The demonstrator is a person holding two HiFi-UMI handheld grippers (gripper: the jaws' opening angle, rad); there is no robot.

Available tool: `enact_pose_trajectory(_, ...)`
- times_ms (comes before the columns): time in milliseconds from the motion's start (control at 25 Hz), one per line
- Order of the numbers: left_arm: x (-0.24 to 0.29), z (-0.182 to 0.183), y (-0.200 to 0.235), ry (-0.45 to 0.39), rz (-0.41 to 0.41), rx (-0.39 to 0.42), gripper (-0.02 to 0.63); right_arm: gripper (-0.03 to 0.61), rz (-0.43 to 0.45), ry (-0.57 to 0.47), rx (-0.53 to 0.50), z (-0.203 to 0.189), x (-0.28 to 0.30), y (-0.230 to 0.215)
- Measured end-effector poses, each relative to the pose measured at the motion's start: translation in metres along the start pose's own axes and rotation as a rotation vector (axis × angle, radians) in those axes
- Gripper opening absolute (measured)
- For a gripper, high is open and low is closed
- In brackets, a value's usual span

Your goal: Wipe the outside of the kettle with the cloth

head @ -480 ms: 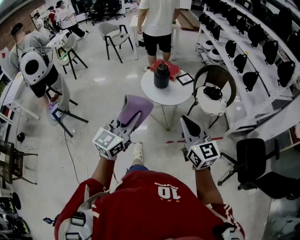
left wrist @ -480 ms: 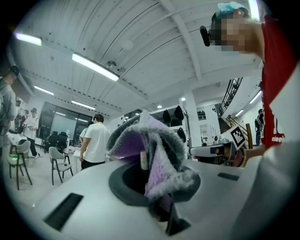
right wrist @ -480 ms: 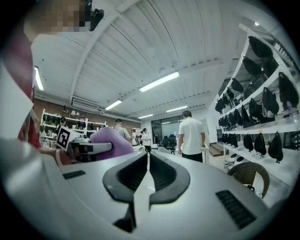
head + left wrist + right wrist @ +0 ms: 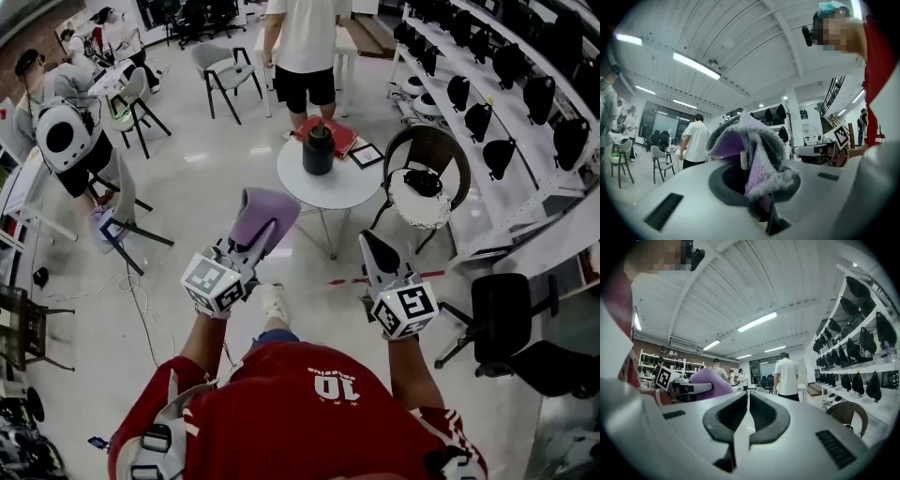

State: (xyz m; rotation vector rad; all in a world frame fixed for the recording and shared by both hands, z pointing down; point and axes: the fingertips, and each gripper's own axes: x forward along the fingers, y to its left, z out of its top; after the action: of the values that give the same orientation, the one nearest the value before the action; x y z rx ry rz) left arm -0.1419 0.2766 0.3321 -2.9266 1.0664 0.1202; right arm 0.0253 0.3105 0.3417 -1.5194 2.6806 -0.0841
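Head view: a dark, cylindrical kettle (image 4: 318,150) stands on the round white surface (image 4: 349,190), well ahead of both grippers.

Left gripper view: the left gripper (image 4: 751,164) clamps a fuzzy lilac cloth (image 4: 757,152).

Right gripper view: the right gripper (image 4: 747,397) has its ribbed black jaws closed together, with nothing between them.

Bright, even light is cast by ceiling strip lights (image 4: 695,65); both gripper views are bent and darkened at their edges.

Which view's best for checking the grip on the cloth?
Left gripper view: the purple cloth fills the centre, pinched between the left gripper's jaws. Head view shows it from above, bunched over that gripper's tip. Right gripper view catches only a purple lump at left.
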Motion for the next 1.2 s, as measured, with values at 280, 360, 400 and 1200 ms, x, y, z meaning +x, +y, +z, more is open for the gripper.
enact_pose_trajectory(280,0.009,-0.007,0.008,0.009,0.017,-0.001,0.046,0.028,-0.014,-0.011,-0.032,-0.001,0.008,-0.013)
enact_pose_trajectory(360,0.011,-0.009,0.013,0.014,0.022,-0.001,0.046,0.028,-0.018,-0.015,-0.047,0.001,0.013,-0.017)
enact_pose_trajectory(400,0.013,-0.011,0.016,0.017,0.025,-0.002,0.046,0.028,-0.02,-0.017,-0.051,0.002,0.016,-0.019)
enact_pose_trajectory(1200,0.081,-0.01,0.13,0.016,0.069,-0.021,0.046,0.017,0.043,0.024,-0.017,0.013,0.137,-0.064)
